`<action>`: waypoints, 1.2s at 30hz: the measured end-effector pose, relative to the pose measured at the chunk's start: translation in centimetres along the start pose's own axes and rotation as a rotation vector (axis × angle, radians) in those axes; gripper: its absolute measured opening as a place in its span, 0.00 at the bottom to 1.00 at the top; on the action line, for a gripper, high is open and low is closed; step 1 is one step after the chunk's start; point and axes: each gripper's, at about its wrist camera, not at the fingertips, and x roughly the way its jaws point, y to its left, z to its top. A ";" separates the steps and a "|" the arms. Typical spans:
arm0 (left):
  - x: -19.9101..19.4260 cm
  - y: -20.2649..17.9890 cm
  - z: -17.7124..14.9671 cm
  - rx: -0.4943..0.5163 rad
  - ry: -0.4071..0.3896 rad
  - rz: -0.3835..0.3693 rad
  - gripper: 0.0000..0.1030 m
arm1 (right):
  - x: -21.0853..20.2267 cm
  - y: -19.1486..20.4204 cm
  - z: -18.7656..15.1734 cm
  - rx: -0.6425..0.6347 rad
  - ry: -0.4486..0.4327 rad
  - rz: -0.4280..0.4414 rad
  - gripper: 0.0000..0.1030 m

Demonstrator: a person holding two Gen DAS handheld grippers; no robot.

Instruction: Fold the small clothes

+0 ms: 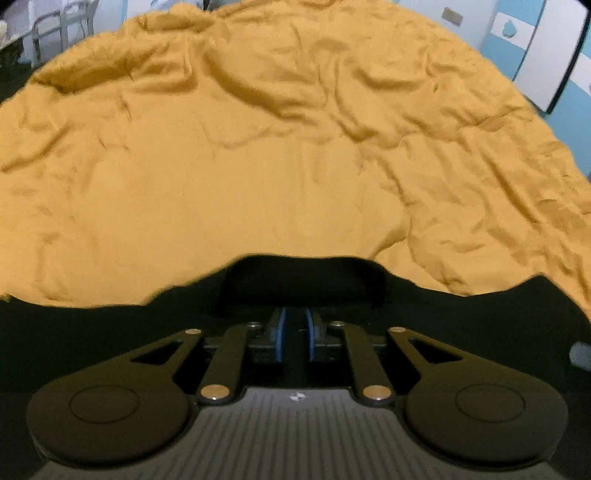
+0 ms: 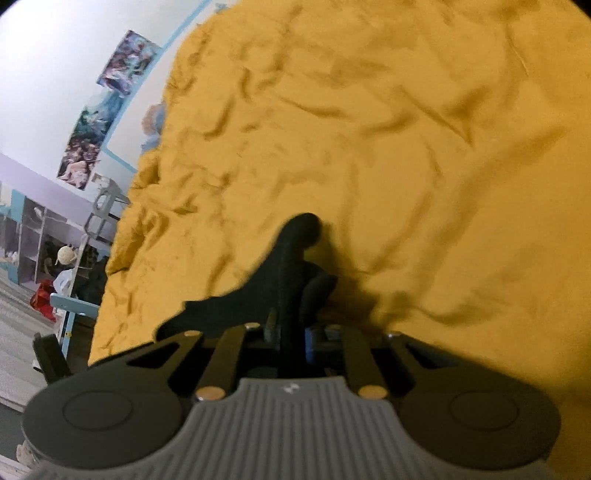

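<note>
A black garment lies on a wrinkled mustard-yellow sheet, across the near edge of the left wrist view. One of its folded edges rises just ahead of my left gripper. That gripper's blue-edged pads stand close together with dark cloth in the narrow gap. In the right wrist view, my right gripper is shut on a bunched ridge of the black garment. The ridge sticks up past the fingers over the yellow sheet.
The sheet-covered surface ends at the left in the right wrist view, where its edge drops off. Beyond it are a poster wall, shelves and a red bundle on the floor. White cabinet doors stand far right, metal chairs far left.
</note>
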 end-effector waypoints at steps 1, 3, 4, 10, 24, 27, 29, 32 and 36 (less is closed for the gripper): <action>-1.4 0.3 0.2 0.012 -0.012 0.009 0.14 | -0.5 1.2 0.1 -0.011 -0.003 0.005 0.05; -4.3 1.3 0.8 0.025 -0.044 0.023 0.15 | -1.2 3.9 0.1 -0.034 0.000 0.030 0.05; -5.9 2.0 1.1 0.025 -0.055 0.030 0.16 | -1.5 5.1 0.0 -0.044 0.005 0.037 0.05; -14.5 6.8 2.0 0.019 -0.073 0.122 0.18 | -1.6 13.9 -1.6 -0.113 0.044 0.076 0.05; -18.4 16.9 -3.5 -0.046 0.000 0.148 0.22 | 6.1 30.9 -11.8 -0.228 0.179 0.063 0.05; -17.4 18.5 -4.7 -0.078 0.023 0.132 0.22 | 9.2 32.9 -14.5 -0.250 0.208 0.017 0.05; -17.0 19.7 -5.6 -0.095 0.031 0.123 0.22 | 11.4 33.6 -16.2 -0.263 0.229 -0.017 0.05; -16.5 21.3 -6.7 -0.121 0.045 0.110 0.22 | 14.2 34.2 -18.5 -0.285 0.269 -0.068 0.05; -16.0 22.9 -7.5 -0.147 0.058 0.104 0.22 | 17.1 34.1 -21.1 -0.316 0.325 -0.119 0.04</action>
